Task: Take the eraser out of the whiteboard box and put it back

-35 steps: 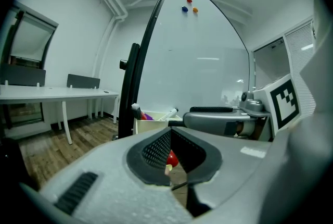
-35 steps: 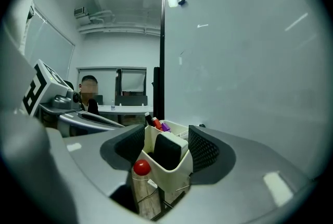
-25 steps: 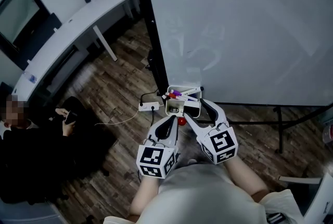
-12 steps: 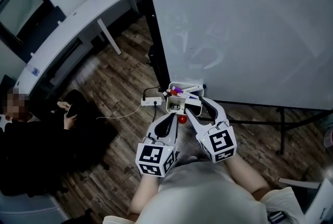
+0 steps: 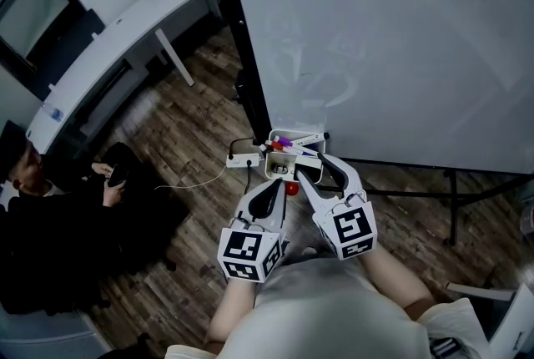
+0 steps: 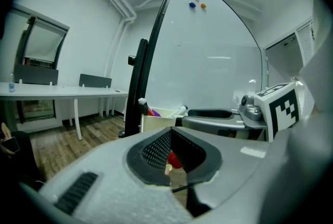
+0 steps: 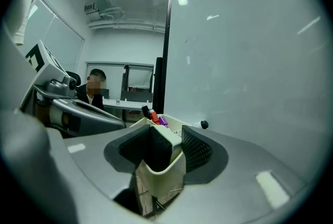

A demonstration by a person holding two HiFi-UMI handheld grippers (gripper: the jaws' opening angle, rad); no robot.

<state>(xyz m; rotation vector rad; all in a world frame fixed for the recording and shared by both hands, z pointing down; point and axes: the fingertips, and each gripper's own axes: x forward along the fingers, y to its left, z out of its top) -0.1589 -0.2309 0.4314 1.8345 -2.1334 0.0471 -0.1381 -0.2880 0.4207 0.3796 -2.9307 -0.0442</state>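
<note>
A white box point(image 5: 294, 138) holding coloured markers point(image 5: 281, 145) hangs at the whiteboard's lower left corner. My right gripper point(image 5: 305, 171) reaches into its near end. In the right gripper view a cream eraser point(image 7: 174, 166) with a dark felt face stands between that gripper's point(image 7: 166, 150) closing jaws, and both pads touch it. The box point(image 7: 180, 125) lies just behind. My left gripper point(image 5: 274, 192) hangs just left of and below the box, by a red ball point(image 5: 290, 189). Its point(image 6: 171, 163) jaws are drawn together to a thin slit with nothing between them.
The whiteboard point(image 5: 392, 40) fills the upper right, with a black post point(image 5: 238, 40) along its left edge and a stand leg point(image 5: 451, 207) below. A power strip point(image 5: 244, 159) lies on the wooden floor. A person point(image 5: 50, 215) sits at left near a long white desk point(image 5: 108, 48).
The head view has shifted slightly. Both grippers stay at the box, and the right gripper's fingers look a little closer together.
</note>
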